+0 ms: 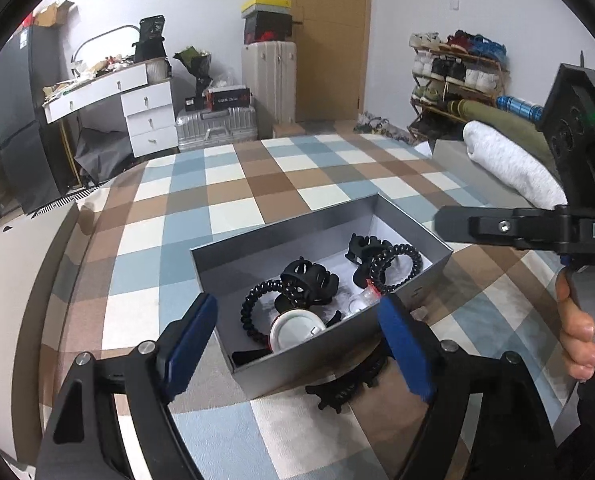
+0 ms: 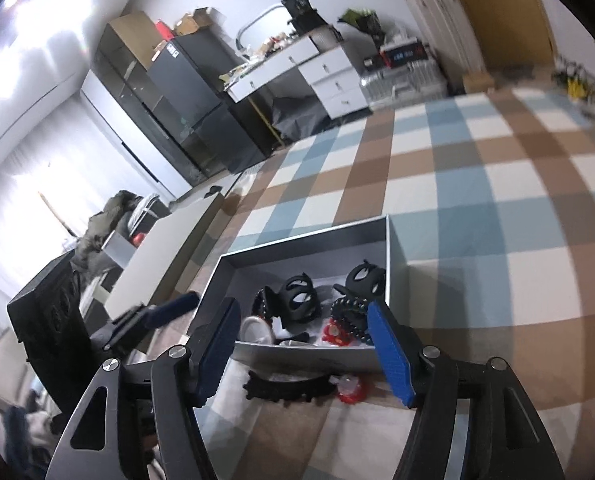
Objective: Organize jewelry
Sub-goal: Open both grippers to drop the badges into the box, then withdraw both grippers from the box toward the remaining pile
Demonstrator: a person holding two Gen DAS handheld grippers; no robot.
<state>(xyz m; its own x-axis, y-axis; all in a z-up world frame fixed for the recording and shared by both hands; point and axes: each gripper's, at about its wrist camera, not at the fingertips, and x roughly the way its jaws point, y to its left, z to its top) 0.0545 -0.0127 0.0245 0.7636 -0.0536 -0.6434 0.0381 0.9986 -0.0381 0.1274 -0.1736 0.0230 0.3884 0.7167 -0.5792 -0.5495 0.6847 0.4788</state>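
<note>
The left gripper (image 1: pixel 299 344) stands with its blue pads (image 1: pixel 189 344) wide apart, nothing pressed between them; the near corner of the grey box (image 1: pixel 233 264) lies in the gap. The right gripper (image 2: pixel 301 352) is likewise spread wide and grips nothing, poised over the box's near wall. Just below that wall, at 6 o'clock from the box, a black comb clip (image 2: pixel 289 390) lies on the checked cloth (image 1: pixel 257 184), with a small red-and-clear piece (image 2: pixel 350 391) touching its right end. Inside the box sit two black claw clips (image 1: pixel 307 284), two black spiral hair ties (image 1: pixel 397 268) and a round white case (image 1: pixel 293 330). At 3 o'clock in the left view, a hand (image 1: pixel 577 336) holds the right gripper's handle.
</note>
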